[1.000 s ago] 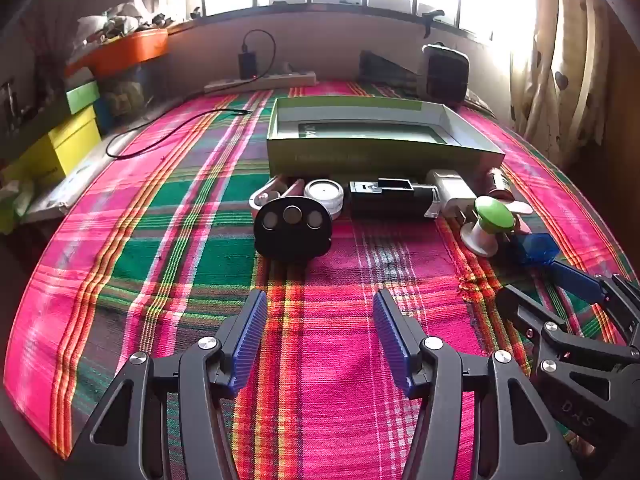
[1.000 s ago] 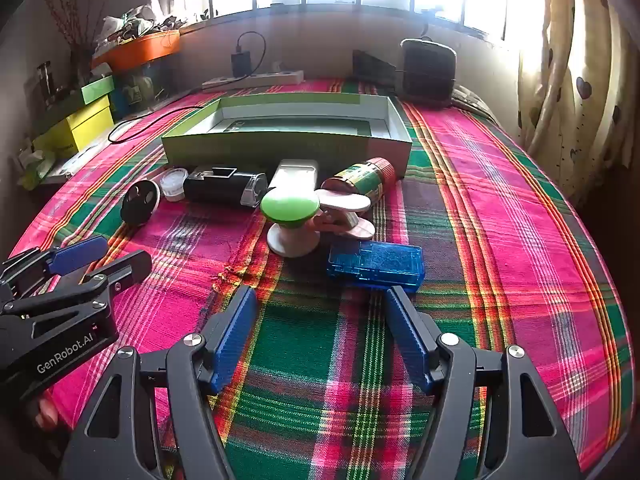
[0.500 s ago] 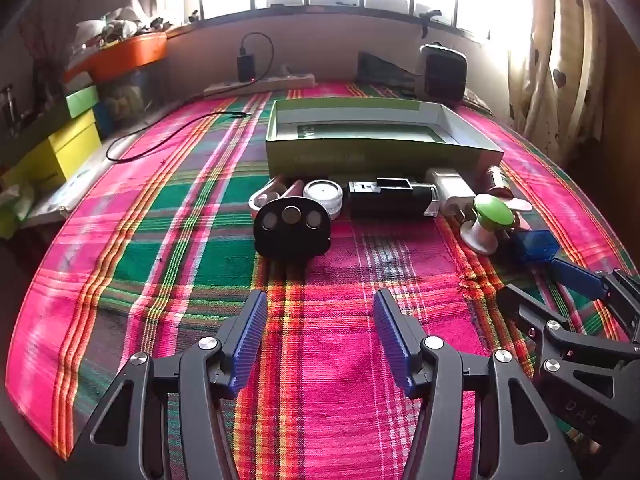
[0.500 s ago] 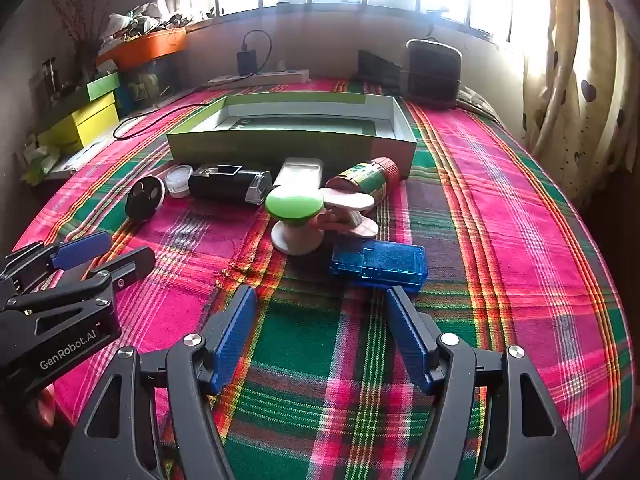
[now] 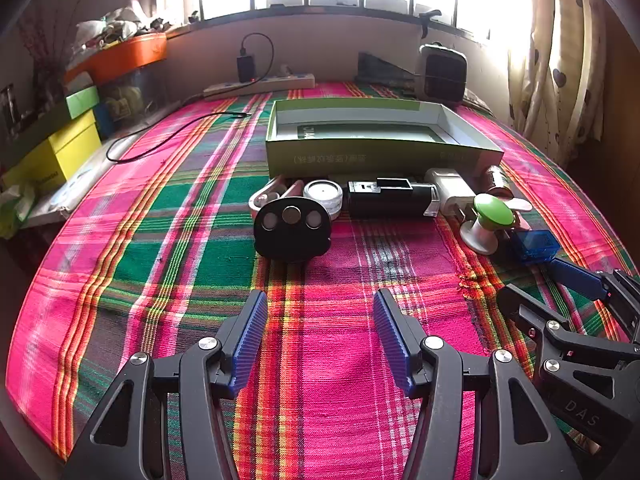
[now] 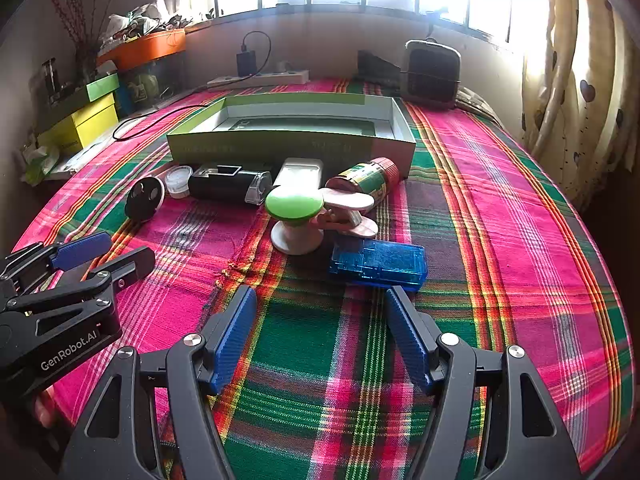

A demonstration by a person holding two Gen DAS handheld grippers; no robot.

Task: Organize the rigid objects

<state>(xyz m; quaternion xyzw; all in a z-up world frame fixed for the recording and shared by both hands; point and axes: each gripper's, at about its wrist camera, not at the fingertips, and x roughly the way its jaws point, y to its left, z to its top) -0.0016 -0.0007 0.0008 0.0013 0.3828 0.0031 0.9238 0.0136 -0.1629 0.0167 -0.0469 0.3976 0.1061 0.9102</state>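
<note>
The left gripper (image 5: 318, 336) hovers low over the plaid cloth (image 5: 180, 240) near its front edge, jaws spread wide and holding nothing; the right gripper (image 6: 320, 332) hangs the same way just to its right, also agape and empty, its blue pads flanking bare cloth. Directly ahead of the right gripper lies a translucent blue plastic case (image 6: 378, 262), flat and rectangular, almost at its fingertips. Behind it stands a spool-shaped green-topped knob (image 6: 295, 216) on a white base, touching a pink clip (image 6: 348, 212). Farther back a row runs along the front wall of the box: a round black disc with three metal dots (image 5: 292, 228), a small white round tin (image 5: 323, 196), a long black device with a clear end (image 5: 390, 199), a white charger block (image 6: 300, 172) and a red-capped green-labelled bottle (image 6: 366, 178) lying on its side. The shallow green cardboard box (image 5: 380, 156) sits mid-cloth, open, with only a dark printed sheet on its floor. Compared with a second ago, both grippers sit marginally farther back from the row; the objects have not shifted.
</note>
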